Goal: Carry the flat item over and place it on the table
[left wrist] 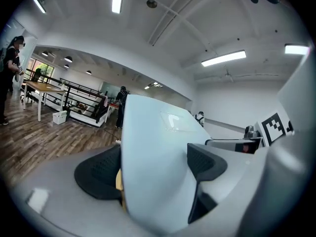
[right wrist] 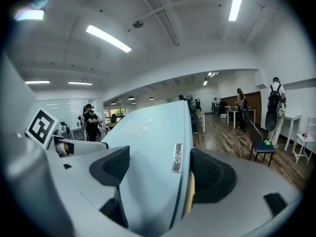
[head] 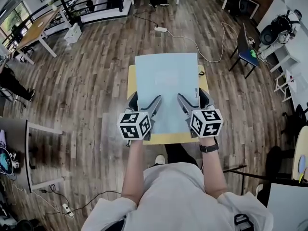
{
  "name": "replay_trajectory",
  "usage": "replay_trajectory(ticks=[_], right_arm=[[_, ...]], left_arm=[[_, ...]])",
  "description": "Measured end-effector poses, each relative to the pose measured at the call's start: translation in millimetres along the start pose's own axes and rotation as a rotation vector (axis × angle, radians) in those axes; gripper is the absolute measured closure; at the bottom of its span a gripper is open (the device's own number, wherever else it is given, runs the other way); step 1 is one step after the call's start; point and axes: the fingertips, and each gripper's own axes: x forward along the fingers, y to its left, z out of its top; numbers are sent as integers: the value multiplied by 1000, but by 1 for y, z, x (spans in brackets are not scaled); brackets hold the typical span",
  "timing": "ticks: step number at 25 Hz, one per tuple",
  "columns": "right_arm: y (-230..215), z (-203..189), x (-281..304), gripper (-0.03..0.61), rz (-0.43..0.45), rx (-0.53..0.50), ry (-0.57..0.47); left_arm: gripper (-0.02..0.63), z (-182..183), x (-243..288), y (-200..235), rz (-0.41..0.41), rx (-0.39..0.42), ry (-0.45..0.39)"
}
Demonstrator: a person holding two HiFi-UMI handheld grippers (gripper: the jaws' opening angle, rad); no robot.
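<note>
A flat pale blue item (head: 166, 81) lies on a small yellow table (head: 166, 138) right in front of me. My left gripper (head: 144, 101) straddles its near left edge and my right gripper (head: 195, 100) its near right edge. In the left gripper view the flat item (left wrist: 153, 147) runs between the two dark pads, with a strip of the yellow table (left wrist: 119, 179) under it. In the right gripper view the flat item (right wrist: 148, 147) and the yellow table's edge (right wrist: 190, 196) sit between wide-spread jaws. Both grippers look open, with no pad pressing on the item.
A wood floor surrounds the table. A power strip (head: 161, 29) with a cable lies beyond it. A dark chair (head: 248, 52) stands at the right and white desks (head: 29, 143) at the left. Several people (right wrist: 274, 107) stand far off in the room.
</note>
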Motion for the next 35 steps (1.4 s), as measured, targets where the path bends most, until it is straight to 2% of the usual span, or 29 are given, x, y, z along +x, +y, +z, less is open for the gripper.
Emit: replay_trajectory(ticks=[10, 21, 35], right_arm=[[-41, -42, 72, 229, 7, 102, 122], [-86, -91, 147, 229, 19, 169, 254], [-120, -168, 206, 229, 33, 256, 406]], left_arm=[[201, -32, 73, 39, 28, -39, 144], [201, -73, 149, 77, 80, -79, 274], [201, -140, 207, 114, 137, -121, 429]])
